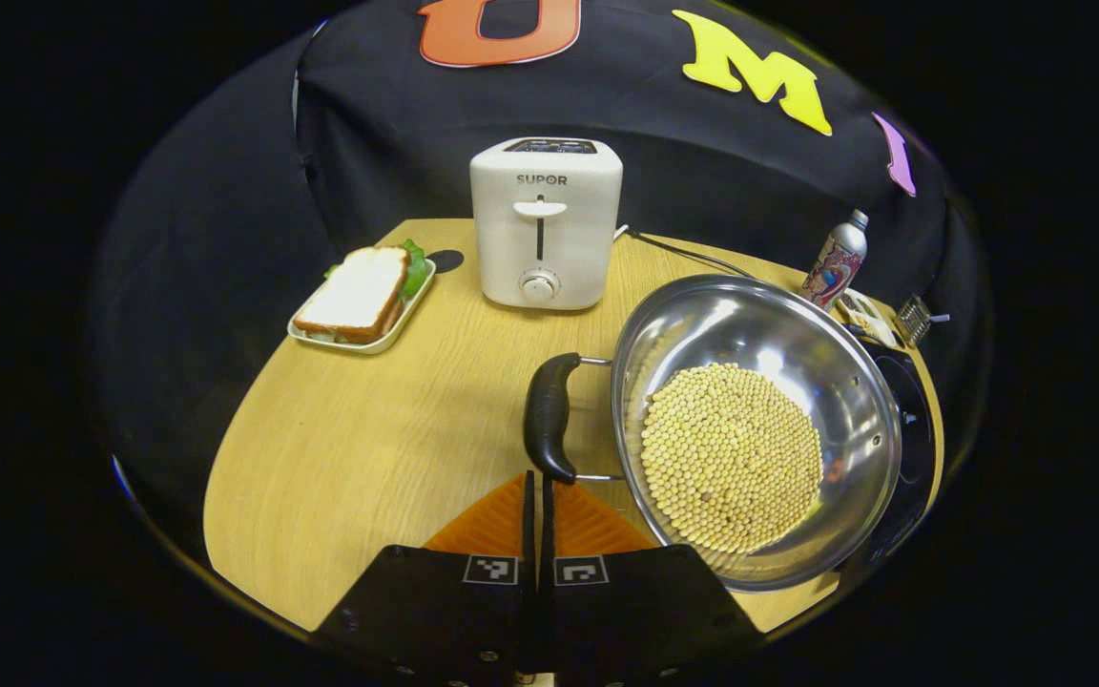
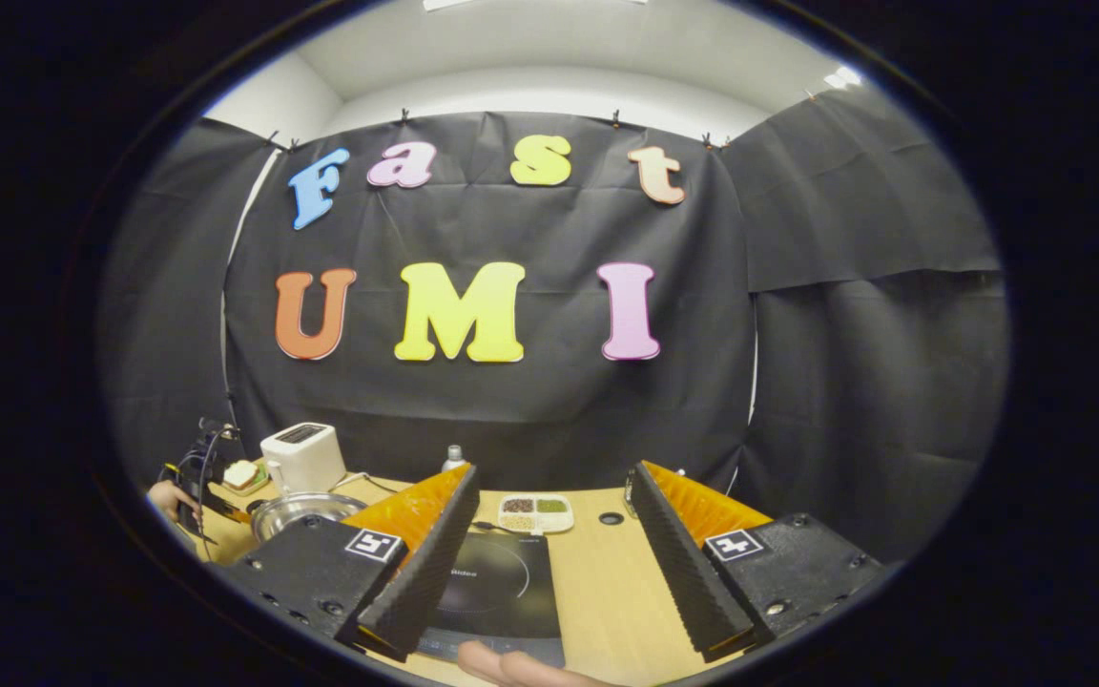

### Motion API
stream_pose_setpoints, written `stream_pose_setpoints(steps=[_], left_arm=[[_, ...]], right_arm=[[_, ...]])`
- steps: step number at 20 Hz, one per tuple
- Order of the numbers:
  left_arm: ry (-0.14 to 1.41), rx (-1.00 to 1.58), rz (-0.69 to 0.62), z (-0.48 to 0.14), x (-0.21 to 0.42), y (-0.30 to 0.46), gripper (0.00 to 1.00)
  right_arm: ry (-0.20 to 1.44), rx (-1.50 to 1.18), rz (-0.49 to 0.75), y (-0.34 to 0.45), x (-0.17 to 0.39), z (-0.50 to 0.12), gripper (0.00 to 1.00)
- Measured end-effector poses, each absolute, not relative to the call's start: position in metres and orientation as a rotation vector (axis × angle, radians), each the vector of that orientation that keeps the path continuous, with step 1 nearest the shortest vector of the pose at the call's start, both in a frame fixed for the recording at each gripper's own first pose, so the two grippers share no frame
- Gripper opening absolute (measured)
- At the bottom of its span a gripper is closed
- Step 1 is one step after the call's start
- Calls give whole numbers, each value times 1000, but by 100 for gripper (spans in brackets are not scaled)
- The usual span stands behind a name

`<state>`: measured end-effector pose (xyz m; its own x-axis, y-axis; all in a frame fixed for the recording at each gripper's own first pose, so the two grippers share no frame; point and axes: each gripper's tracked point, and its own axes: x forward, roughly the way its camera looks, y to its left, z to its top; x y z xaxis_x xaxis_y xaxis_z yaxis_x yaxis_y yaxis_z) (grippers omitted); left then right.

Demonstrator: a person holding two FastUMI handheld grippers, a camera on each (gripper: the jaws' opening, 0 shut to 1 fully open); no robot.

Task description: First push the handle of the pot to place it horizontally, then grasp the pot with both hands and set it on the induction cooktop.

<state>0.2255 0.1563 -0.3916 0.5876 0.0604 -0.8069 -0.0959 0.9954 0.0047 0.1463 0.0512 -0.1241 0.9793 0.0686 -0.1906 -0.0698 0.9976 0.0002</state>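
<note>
A steel pot (image 1: 778,382) holding pale beans sits on the wooden table (image 1: 368,448), its right side over the black induction cooktop (image 1: 912,429). Its black handle (image 1: 548,415) sticks out from the left rim. My left gripper (image 1: 540,482) is shut, with its tips right at the near end of the handle and nothing between them. In the right gripper view, my right gripper (image 2: 554,472) is open above the induction cooktop (image 2: 502,582), and the pot (image 2: 297,510) lies far left, with the left gripper (image 2: 196,491) beside it.
A white toaster (image 1: 545,224) stands behind the pot, and a sandwich on a tray (image 1: 363,301) lies to its left. A bottle (image 1: 836,262) stands at the back right. A divided dish (image 2: 535,512) lies beyond the cooktop. A person's fingers (image 2: 511,668) show at the near edge.
</note>
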Motion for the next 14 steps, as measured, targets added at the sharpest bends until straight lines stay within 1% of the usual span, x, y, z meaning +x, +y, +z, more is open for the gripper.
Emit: stream_pose_setpoints(steps=[1, 2, 3, 4, 7, 8, 9, 10, 12, 14], left_arm=[[921, -18, 99, -386, 223, 159, 0], [906, -16, 98, -381, 220, 156, 0], [896, -34, 94, -376, 217, 150, 10], [883, -54, 83, -370, 215, 144, 0], [806, -59, 49, -349, 216, 131, 0], [782, -33, 69, -342, 215, 136, 33], [763, -33, 63, -337, 217, 134, 65], [747, -56, 52, -334, 220, 129, 71], [717, -97, 25, -327, 228, 120, 98], [695, -110, 11, -327, 234, 119, 98]], right_arm=[[208, -3, 74, 57, 148, -132, 100], [228, 1, 84, 65, 149, -143, 98], [243, -1, 95, 73, 151, -152, 98], [252, -7, 104, 82, 155, -161, 98], [278, -33, 161, 122, 167, -191, 99], [286, -41, 182, 137, 171, -202, 100], [298, -47, 202, 151, 175, -212, 100], [318, -45, 227, 167, 180, -226, 99], [372, -33, 267, 195, 187, -255, 99], [423, -16, 290, 218, 194, -280, 99]])
